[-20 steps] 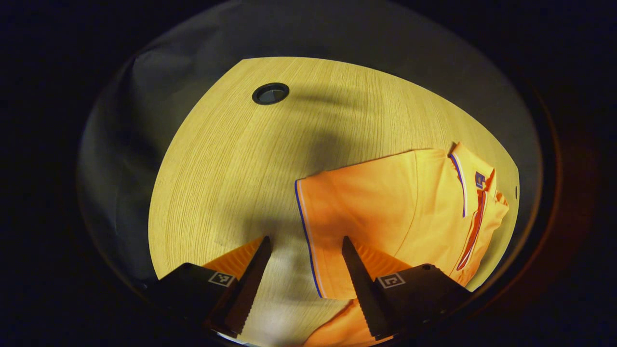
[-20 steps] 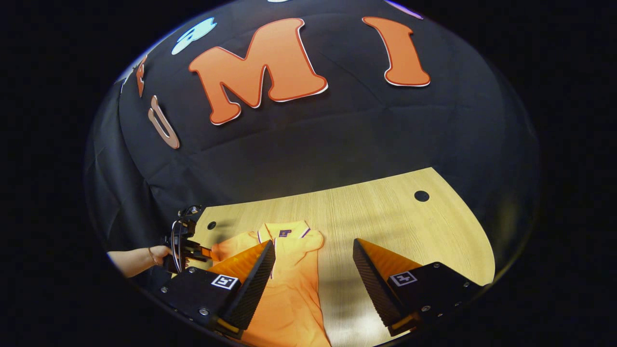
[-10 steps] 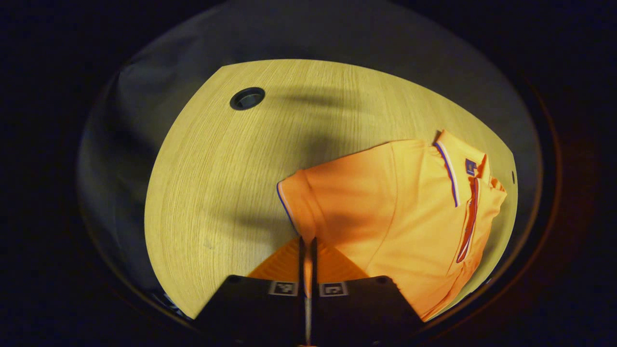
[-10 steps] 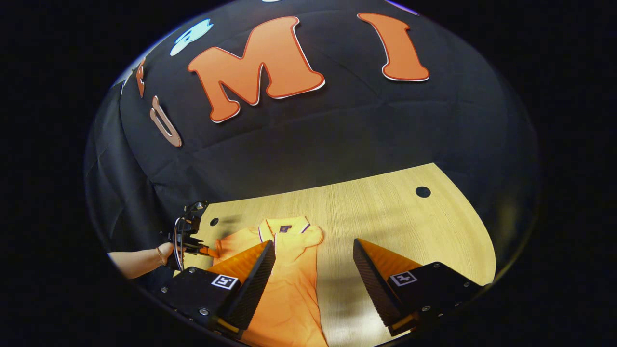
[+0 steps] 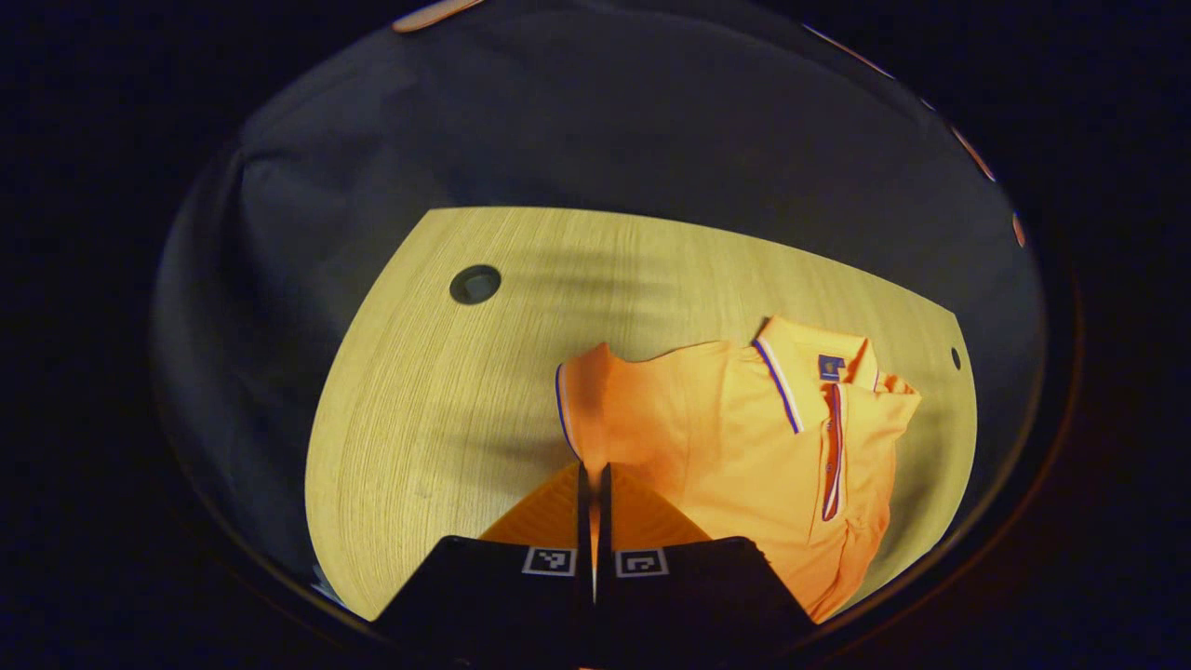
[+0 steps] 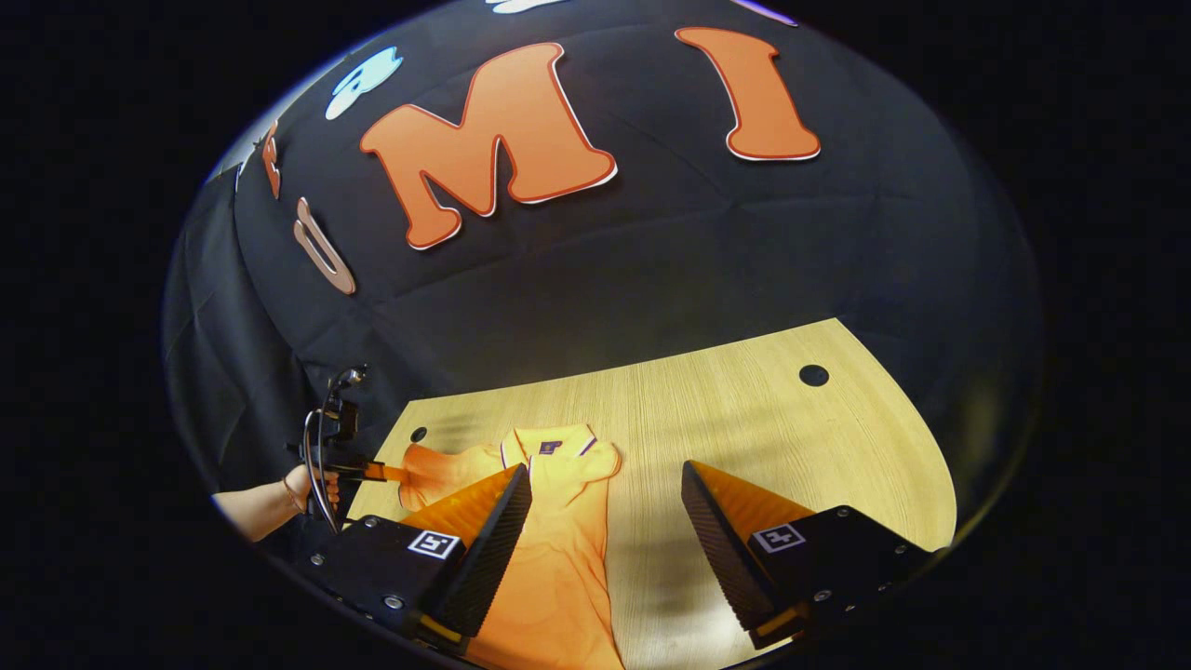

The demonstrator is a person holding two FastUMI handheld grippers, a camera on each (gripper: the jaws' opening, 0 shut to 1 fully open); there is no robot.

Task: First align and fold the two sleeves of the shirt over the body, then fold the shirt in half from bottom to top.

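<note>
One bench: pale wood-grain bench (image 6: 744, 409) set against the black cloth wall, with a round dark hole (image 6: 814, 375) near its far right corner and a second hole (image 5: 475, 284) near its far left corner.
Shirt: orange polo shirt (image 6: 558, 558) lying front up on the left half of the bench, collar toward the far edge, hem toward the near edge; right-hand sleeve folded in over the body.
Sleeve: left-hand sleeve (image 5: 595, 409) raised off the bench surface by its striped cuff, at the shirt's left side.
Collar: striped collar (image 5: 791, 372) and buttoned placket lying flat.
Left gripper: left gripper (image 5: 594, 479) has its fingers closed together, pinching the cuff edge of the sleeve; in the right gripper view it (image 6: 368, 471) is held by a hand (image 6: 302, 484) at the bench's left edge.
Right gripper: right gripper (image 6: 605, 521) has its fingers spread wide with nothing between them, above the shirt's right edge and bare bench.
</note>
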